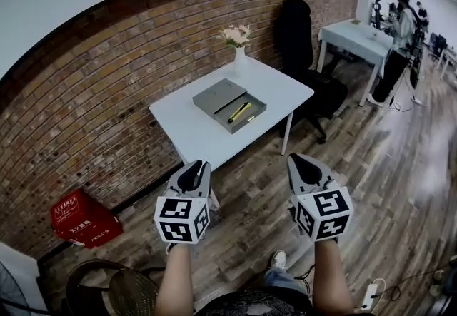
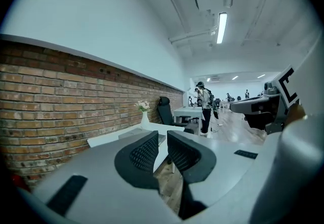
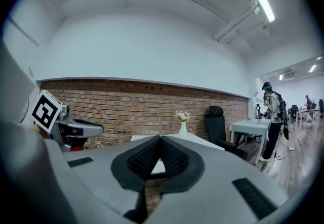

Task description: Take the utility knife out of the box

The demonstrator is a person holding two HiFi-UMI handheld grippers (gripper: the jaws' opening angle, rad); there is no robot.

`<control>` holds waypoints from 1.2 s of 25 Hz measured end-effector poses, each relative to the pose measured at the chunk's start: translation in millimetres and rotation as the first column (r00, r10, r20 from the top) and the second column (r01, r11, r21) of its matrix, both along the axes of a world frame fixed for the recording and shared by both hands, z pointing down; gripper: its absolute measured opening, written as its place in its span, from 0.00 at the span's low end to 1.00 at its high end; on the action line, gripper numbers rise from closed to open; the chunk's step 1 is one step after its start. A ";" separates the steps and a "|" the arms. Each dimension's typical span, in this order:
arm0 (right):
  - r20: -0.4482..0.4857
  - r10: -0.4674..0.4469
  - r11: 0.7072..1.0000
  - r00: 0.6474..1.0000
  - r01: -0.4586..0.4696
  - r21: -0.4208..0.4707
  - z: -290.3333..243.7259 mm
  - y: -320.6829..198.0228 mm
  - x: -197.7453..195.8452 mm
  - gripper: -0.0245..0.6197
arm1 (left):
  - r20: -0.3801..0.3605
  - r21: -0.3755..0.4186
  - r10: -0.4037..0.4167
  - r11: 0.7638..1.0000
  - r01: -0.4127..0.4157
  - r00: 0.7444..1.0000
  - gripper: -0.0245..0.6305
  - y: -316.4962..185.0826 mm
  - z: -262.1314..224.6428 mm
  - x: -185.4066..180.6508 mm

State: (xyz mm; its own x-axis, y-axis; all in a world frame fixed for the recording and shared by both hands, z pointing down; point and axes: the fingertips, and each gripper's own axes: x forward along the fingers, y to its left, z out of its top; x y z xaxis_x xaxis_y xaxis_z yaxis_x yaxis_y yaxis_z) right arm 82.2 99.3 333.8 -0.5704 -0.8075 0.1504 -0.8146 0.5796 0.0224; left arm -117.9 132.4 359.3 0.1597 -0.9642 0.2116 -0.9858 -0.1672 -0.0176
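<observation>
One white table anchors all: well short of its near edge, your left gripper hangs slightly parted and empty, your right gripper pinched closed on nothing. At the table's middle, the grey box holds the yellow utility knife, its detail too small to make out.

box: flat grey case, open - lid half lying flat beside the open half, sat mid white table
utility knife: slim, yellow - lying slantwise inside the open half
</observation>
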 end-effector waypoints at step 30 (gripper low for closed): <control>0.019 -0.210 0.976 0.978 0.210 -0.050 12.3 -198.7 46.8 0.07 | 0.018 -0.056 -0.148 0.987 0.148 0.989 0.27 -173.3 5.3 54.6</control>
State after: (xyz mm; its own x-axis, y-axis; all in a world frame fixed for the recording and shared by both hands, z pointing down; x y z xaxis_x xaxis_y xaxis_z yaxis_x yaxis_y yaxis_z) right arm 129.0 -99.4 346.1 -0.7288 -0.6608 0.1795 -0.6745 0.7379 -0.0225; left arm -63.3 -40.8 364.6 0.0129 -0.9634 0.2679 -0.9995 -0.0205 -0.0258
